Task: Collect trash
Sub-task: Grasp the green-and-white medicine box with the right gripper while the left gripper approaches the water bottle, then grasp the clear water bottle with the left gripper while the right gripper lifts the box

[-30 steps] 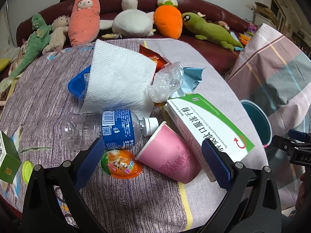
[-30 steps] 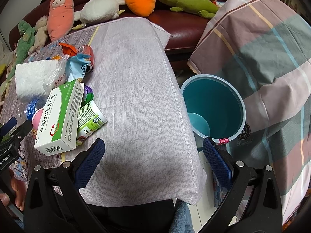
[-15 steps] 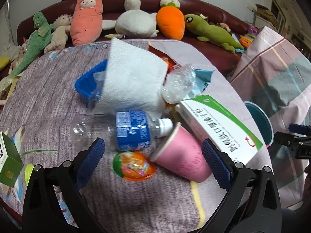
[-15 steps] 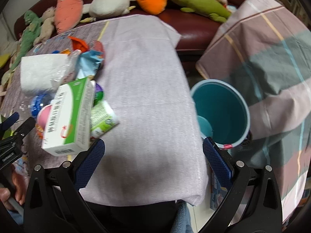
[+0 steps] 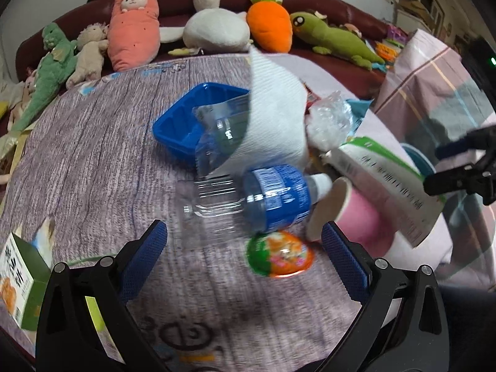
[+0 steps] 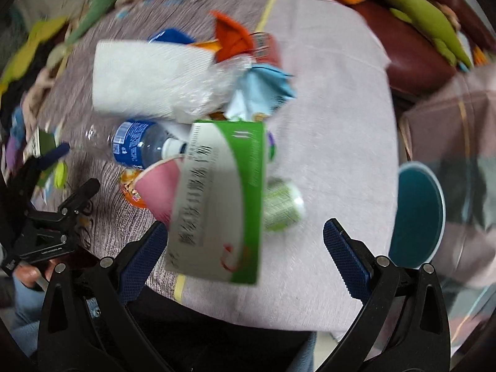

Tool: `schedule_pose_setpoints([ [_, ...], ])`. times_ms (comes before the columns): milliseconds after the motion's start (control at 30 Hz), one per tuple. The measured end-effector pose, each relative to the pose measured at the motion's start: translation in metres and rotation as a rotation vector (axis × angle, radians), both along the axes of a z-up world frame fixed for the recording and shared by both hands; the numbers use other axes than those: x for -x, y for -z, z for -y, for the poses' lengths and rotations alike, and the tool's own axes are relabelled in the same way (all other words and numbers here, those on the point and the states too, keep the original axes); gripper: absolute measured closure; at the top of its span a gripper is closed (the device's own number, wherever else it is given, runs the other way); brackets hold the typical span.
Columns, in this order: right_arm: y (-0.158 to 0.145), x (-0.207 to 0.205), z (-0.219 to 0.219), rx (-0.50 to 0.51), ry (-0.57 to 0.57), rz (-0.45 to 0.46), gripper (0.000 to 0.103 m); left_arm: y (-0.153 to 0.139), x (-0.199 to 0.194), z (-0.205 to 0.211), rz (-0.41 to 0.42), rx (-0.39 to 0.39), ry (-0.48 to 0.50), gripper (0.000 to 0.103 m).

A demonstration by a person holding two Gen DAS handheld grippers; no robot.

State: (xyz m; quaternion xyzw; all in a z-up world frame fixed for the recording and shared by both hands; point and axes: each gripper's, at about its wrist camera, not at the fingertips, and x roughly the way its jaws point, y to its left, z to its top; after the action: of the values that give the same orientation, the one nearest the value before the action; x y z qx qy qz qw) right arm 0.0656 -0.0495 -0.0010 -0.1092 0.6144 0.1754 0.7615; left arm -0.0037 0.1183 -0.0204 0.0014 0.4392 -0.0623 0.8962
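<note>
A heap of trash lies on the purple tablecloth. Closest to my left gripper (image 5: 245, 259) are a clear bottle with a blue label (image 5: 248, 200), an orange-green jelly cup (image 5: 279, 255) and a pink paper cup (image 5: 347, 214) on its side; the gripper is open, just short of them, holding nothing. My right gripper (image 6: 245, 257) is open over the table's near edge, with the green-white carton (image 6: 223, 204) lying between its fingers, untouched. A white paper towel (image 6: 145, 77), a clear plastic wrap (image 5: 328, 121) and a green can (image 6: 280, 206) lie around it.
A teal bin (image 6: 415, 214) stands on the floor right of the table. A blue tray (image 5: 189, 121) sits behind the bottle. A green box (image 5: 21, 276) is at the near left. Plush toys (image 5: 217, 24) line a dark red sofa beyond the table. A checked cloth (image 5: 434, 93) hangs at right.
My left gripper has swung left, so the bottle and cups sit further right in its view. My right gripper has swept left from the bin to over the carton; both stayed open.
</note>
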Motion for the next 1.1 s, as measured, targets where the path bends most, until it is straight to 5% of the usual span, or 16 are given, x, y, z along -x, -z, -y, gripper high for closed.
schedule_pose_setpoints([
  [233, 0.025, -0.023, -0.023, 0.039, -0.009, -0.090, 0.007, 0.000, -0.012, -0.014, -0.032, -0.032, 0.088, 0.003],
  [467, 0.050, -0.038, -0.029, 0.030, 0.004, -0.186, 0.027, 0.005, -0.022, -0.017, -0.053, -0.061, 0.155, 0.003],
  [733, 0.052, -0.041, -0.038, 0.015, -0.014, -0.161, 0.031, 0.004, -0.031, -0.010, -0.028, -0.121, 0.268, 0.004],
  [967, 0.032, -0.043, -0.025, -0.075, 0.046, -0.148, 0.031, -0.004, -0.042, 0.003, -0.025, -0.182, 0.487, 0.037],
  [1100, 0.026, -0.042, -0.010, -0.111, 0.076, -0.153, 0.031, 0.004, -0.047, 0.009, -0.072, -0.208, 0.616, 0.037],
])
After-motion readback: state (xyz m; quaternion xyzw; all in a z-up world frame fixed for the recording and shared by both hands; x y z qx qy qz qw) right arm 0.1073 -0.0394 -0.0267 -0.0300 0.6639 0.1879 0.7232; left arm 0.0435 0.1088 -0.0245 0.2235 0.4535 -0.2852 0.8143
